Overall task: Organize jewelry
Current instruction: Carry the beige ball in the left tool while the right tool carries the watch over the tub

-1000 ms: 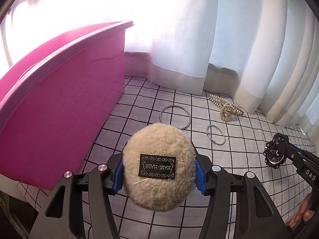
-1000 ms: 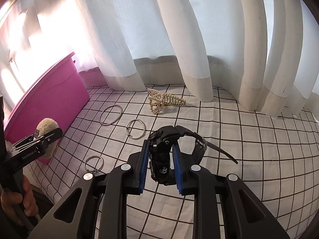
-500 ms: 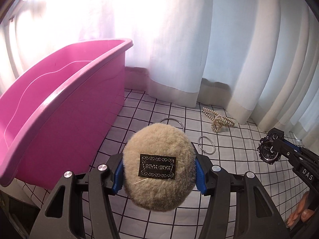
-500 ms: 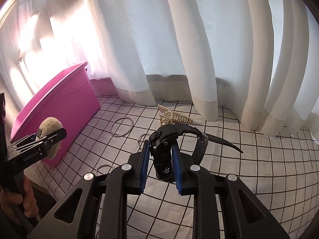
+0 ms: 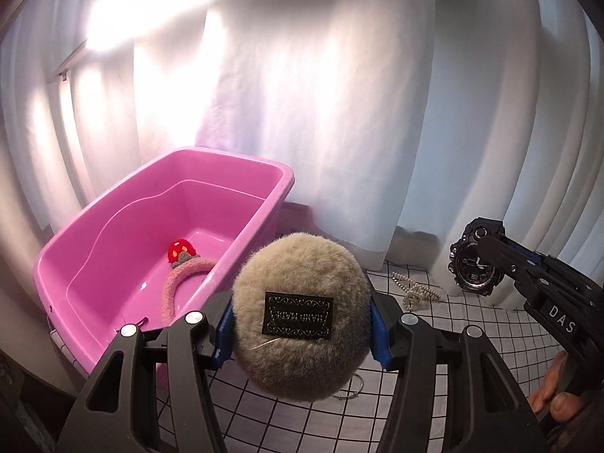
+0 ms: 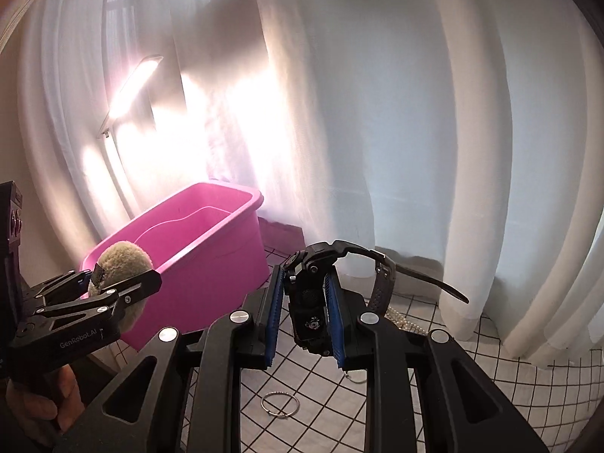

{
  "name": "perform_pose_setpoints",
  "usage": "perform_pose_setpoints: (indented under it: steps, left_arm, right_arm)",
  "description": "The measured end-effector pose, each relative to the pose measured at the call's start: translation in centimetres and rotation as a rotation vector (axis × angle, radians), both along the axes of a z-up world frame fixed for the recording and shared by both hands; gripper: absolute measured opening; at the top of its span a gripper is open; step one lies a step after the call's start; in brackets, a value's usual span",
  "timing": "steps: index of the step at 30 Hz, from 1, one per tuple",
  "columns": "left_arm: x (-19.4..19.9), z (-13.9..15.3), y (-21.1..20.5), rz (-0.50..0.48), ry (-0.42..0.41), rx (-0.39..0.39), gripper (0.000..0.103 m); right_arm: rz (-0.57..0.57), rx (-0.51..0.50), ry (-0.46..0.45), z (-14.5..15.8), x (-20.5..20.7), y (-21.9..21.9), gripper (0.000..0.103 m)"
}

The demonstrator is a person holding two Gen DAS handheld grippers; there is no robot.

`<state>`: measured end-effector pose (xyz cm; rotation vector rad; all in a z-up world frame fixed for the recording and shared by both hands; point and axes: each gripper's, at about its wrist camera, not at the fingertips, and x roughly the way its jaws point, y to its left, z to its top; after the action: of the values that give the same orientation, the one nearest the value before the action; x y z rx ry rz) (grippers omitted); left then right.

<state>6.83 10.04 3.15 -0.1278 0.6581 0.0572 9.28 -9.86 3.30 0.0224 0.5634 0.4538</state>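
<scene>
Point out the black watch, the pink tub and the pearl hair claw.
black watch (image 5: 473, 267), left wrist view, on its dial.
pink tub (image 6: 211, 264), right wrist view, on its outer side wall.
pearl hair claw (image 5: 415, 292), left wrist view, on its teeth.

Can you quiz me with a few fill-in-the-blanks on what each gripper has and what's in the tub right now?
1. The left gripper is shut on a fluffy ____ pom-pom.
2. The right gripper is shut on a black ____.
3. The fuzzy headband lies inside the ____ tub.
4. The pearl hair claw lies on the ____ cloth.

Missing words: beige; watch; pink; checked
</scene>
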Motion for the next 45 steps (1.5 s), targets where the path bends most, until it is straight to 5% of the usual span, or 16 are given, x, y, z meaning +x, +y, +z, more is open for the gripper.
perform_pose_setpoints:
  steps: [11, 22, 32, 45]
  left_arm:
    - [-1.0, 3.2, 9.4, 0.22, -0.047, 0.011, 0.054]
    - [0.2, 0.9, 17.0, 0.338, 0.02, 0.001, 0.054]
    - [2.4, -2.5, 19.4, 0.342, 0.104, -0.038, 0.054]
    - [6.0, -5.7, 22.0, 0.389, 0.242, -0.073, 0.054]
  right_arm:
    - [0.237, 0.072, -0.046, 3.8, 3.4, 11.0, 0.022]
    - [0.372, 0.042, 0.025, 2.8, 6.9, 19.0, 0.022]
    - [0.395, -0.008, 0.102, 0.6, 10.1, 23.5, 0.022]
    - [0.334, -0.137, 0.309, -4.4, 15.5, 27.2, 0.022]
